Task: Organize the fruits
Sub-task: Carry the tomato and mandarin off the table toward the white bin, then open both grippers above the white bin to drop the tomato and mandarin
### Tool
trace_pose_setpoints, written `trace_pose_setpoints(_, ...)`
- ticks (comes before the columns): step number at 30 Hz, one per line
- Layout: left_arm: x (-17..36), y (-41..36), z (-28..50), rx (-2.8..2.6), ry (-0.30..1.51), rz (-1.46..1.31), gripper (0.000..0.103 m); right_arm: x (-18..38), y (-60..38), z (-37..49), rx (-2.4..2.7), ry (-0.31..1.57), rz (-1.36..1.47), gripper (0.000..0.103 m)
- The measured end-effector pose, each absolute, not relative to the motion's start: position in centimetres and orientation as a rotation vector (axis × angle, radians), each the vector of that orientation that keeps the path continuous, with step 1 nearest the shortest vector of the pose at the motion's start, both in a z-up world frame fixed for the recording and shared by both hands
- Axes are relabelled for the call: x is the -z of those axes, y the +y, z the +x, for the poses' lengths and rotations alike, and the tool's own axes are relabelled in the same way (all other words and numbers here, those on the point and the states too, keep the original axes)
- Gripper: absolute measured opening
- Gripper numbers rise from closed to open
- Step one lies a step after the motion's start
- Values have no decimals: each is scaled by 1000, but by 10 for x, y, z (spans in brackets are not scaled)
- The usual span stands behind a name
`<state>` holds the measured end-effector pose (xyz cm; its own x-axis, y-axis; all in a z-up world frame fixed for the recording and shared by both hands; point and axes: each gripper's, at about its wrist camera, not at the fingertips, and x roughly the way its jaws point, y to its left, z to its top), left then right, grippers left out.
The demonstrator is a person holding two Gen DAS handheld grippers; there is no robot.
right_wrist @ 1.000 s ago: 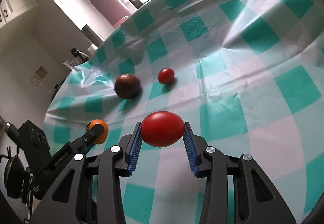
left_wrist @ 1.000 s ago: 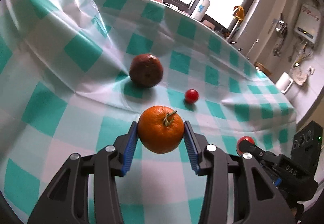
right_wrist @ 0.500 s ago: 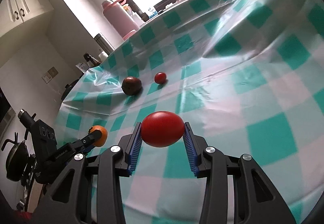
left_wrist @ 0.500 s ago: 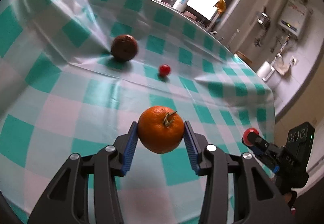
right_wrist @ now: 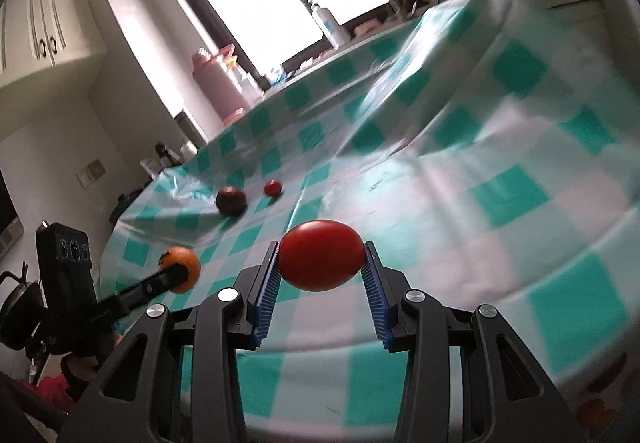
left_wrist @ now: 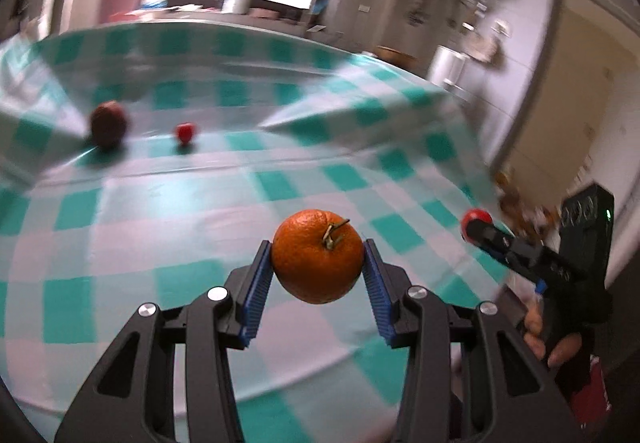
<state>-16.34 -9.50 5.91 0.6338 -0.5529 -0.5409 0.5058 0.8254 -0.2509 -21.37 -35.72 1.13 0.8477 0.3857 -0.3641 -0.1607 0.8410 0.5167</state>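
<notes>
Teal-and-white checked plastic cloth (left_wrist: 168,227) covers the table, creased into raised folds toward its far side. Four fruits can be counted. One orange (left_wrist: 318,255), its short stem showing, is clamped between the blue ribbed pads of the left gripper (left_wrist: 318,263) and held clear above the cloth. One large red tomato (right_wrist: 321,255) is squeezed the same way between the pads of the right gripper (right_wrist: 321,263), also off the surface. Two fruits lie on the cloth farther back: one dark brown round fruit (left_wrist: 107,123) and, just beside it to the right, one small red tomato (left_wrist: 185,131); the two are close but apart. From the right wrist view the same pair appears at mid-table, the brown fruit (right_wrist: 231,201) left of the small tomato (right_wrist: 273,187). Each camera sees the other tool off to its side, carrying its fruit: the right gripper (left_wrist: 476,223) at the cloth's right edge with a hand (left_wrist: 552,339) on its handle, the left gripper (right_wrist: 180,269) at the left edge. One pink flask (right_wrist: 218,83) and one white bottle (right_wrist: 328,23) stand by the bright window.
</notes>
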Motion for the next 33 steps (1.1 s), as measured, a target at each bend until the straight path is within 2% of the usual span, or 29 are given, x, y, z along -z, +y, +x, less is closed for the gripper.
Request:
trace_pose_setpoints(8, -60, -183, -197, 817, 634, 82, 45, 3, -423, -274, -143, 386, 512, 41)
trace_pose_setpoints(19, -28, -301, -246, 1097, 671, 328, 45, 77, -507, -325, 176, 576, 603, 41)
trace_pose_setpoints(28, 57, -383, -278, 1216, 793, 642, 45, 136, -529, -319, 422, 890, 478, 41)
trace_pose_setpoints(33, 121, -416, -286, 1235, 905, 816, 45, 151, -534, -317, 468, 965, 482, 41)
